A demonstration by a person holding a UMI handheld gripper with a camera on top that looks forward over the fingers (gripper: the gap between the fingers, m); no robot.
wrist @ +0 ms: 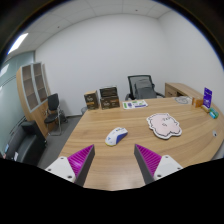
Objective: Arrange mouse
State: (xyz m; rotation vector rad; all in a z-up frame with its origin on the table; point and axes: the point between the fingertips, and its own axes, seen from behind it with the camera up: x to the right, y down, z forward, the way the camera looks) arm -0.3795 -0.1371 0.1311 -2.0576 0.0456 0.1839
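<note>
The mouse (117,136) lies on the table (120,170) a little left of the frame's centre, white with blue-grey sides, resting on the wood by itself. It sits beyond the fingertips, roughly above the gap between them and nearer the left finger. Just to its right, apart from it, lies a mat (163,124) with a wavy outline and a pinkish print.

The gripper (114,151) shows at the bottom of the frame with its fingers spread wide; nothing is between them and they hold nothing. Their purple pads (77,160) face each other across bare tabletop.

Farther back on the table, at upper centre, stand brown boxes (101,99), with papers (137,103) just to their right. A black chair (143,87) stands behind the table there. At the right edge of the frame sit a purple item (207,97) and a small teal thing (212,113). At upper left a wooden shelf (33,88) stands against the wall, with another black chair (53,110) beside it.
</note>
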